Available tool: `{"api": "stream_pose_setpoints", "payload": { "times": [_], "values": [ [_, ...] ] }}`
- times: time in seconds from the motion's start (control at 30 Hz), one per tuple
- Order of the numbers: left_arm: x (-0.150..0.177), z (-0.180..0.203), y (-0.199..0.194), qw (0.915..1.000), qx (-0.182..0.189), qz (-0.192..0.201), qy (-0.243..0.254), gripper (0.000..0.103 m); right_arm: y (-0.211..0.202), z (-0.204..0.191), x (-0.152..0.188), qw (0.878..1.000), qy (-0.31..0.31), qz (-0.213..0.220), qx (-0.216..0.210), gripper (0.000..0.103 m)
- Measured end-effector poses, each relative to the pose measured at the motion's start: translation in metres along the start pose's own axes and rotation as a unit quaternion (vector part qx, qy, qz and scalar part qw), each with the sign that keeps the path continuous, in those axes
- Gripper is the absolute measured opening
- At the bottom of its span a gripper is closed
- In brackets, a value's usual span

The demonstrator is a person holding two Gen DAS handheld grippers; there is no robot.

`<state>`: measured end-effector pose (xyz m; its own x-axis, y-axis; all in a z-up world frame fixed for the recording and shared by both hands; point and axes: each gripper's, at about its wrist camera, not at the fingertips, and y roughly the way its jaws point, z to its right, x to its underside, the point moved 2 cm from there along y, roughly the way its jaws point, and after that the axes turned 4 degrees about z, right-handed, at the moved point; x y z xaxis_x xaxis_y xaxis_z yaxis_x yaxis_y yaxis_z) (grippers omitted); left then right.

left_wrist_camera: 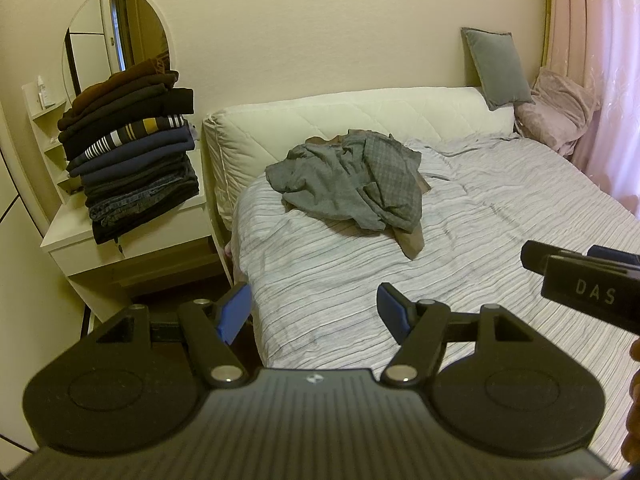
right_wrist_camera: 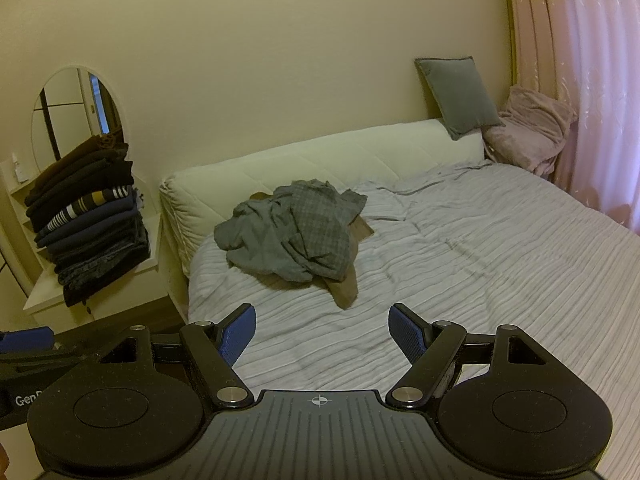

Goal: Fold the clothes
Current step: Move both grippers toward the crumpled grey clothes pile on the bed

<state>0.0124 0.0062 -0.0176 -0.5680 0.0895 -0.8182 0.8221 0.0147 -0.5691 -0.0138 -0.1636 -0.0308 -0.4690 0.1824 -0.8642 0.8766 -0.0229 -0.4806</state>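
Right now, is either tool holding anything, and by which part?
Nothing is held. Left tool and right tool are both open and empty over the bed; the grey clothes pile lies untouched ahead.

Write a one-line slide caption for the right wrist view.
Open right gripper hovers over the striped bedspread, facing a crumpled grey garment pile; folded clothes stack sits left.

Cream walls (right_wrist_camera: 260, 80), bed (right_wrist_camera: 480, 260), pink curtains (right_wrist_camera: 580, 80)
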Motion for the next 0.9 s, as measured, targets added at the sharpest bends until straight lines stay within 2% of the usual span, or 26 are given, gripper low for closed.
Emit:
{"api": "stream_pose_setpoints", "payload": {
  "times": [0.5,0.9],
  "values": [
    [-0.004,0.001,0.006,0.9998,0.016,0.002,0.015,0.066,0.0,0.006,-0.007,1.0,0.017,0.008,0.005,0.077],
    [-0.016,0.008,0.036,0.9988,0.042,-0.007,0.025,0.066,0.012,0.018,-0.014,0.999,0.031,0.011,0.031,0.077]
  ]
}}
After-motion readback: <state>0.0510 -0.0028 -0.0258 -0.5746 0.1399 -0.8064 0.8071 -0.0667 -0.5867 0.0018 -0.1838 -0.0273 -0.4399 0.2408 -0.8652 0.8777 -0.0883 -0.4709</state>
